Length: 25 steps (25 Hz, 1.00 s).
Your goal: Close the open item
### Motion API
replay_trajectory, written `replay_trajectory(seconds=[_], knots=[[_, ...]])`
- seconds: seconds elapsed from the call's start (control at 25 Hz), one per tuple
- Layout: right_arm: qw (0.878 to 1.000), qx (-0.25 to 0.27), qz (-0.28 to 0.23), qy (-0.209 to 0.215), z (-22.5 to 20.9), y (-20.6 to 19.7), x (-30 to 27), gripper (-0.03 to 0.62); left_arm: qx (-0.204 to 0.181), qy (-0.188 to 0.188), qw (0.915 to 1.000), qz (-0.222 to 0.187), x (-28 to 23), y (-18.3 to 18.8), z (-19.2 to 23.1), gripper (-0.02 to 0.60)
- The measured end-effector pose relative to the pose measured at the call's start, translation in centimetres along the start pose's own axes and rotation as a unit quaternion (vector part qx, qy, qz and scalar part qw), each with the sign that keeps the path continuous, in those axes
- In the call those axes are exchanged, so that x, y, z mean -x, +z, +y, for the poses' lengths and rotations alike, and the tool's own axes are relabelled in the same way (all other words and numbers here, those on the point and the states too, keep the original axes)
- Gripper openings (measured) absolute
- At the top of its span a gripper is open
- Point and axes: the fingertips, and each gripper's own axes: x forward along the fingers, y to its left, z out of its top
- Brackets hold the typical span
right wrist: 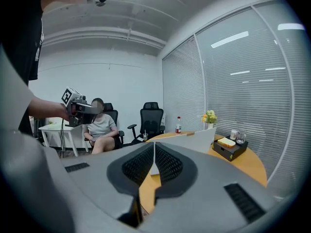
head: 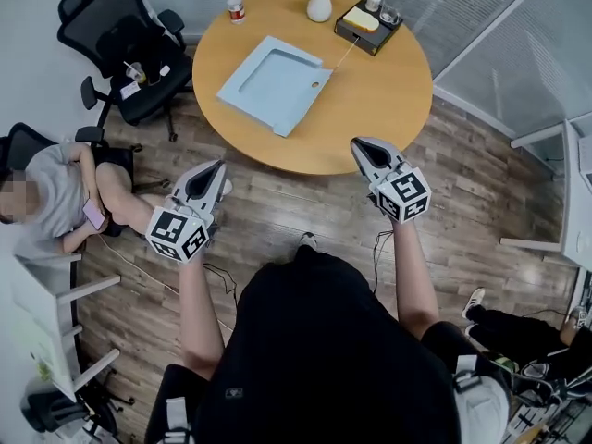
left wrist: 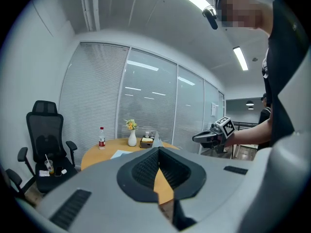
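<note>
Left gripper point(left wrist: 158, 150): jaws pressed together with nothing between them; it is held over the wooden floor point(head: 277, 211), short of the table's near rim.
Right gripper point(right wrist: 154, 144): jaws likewise closed on nothing; it is held beside the left one, well apart from it. In the head view its tip overlaps the near rim.
Round table point(head: 379, 100): straight ahead of both grippers, wooden top.
Pale blue open item point(head: 273, 81): on the table, ahead of both grippers and between their lines, a little nearer the left gripper's side. The right gripper view shows one panel standing raised. It is well apart from both pairs of jaws, and neither touches it.
Black tray point(head: 368, 28): beyond the open item, ahead of the right gripper near the far rim. It carries a yellow block and two glasses.
Vase of flowers point(head: 319, 4): just beside the tray, at the far rim.
Bottle point(head: 236, 4): red label, at the far rim, ahead of the left gripper.
Black office chair point(head: 120, 40): past the table, off to the left gripper's left.
Seated person point(head: 60, 202): on the left gripper's left, beside the table.
</note>
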Motion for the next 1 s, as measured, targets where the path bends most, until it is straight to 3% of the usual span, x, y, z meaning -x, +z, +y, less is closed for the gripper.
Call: replay_trajectory(seconds=[0.4,0.68,1.0], knots=[[1.0,0.008,0.005,0.006,-4.2,0.8,-4.5,0.008,0.009,0.021,0.9997,-0.002,-3.3,0.1,3.7,0.006],[1.0,0.001,0.016,-0.026,-7.0,0.5,-8.0,0.008,0.008,-0.003,1.0,-0.001,-6.6,0.3,8.5,0.006],[0.995,-0.027,0.052,-0.075,-10.5,-0.9,-11.8,0.008,0.023,-0.021,0.9992,0.027,-10.0,0.0,16.4,0.006]])
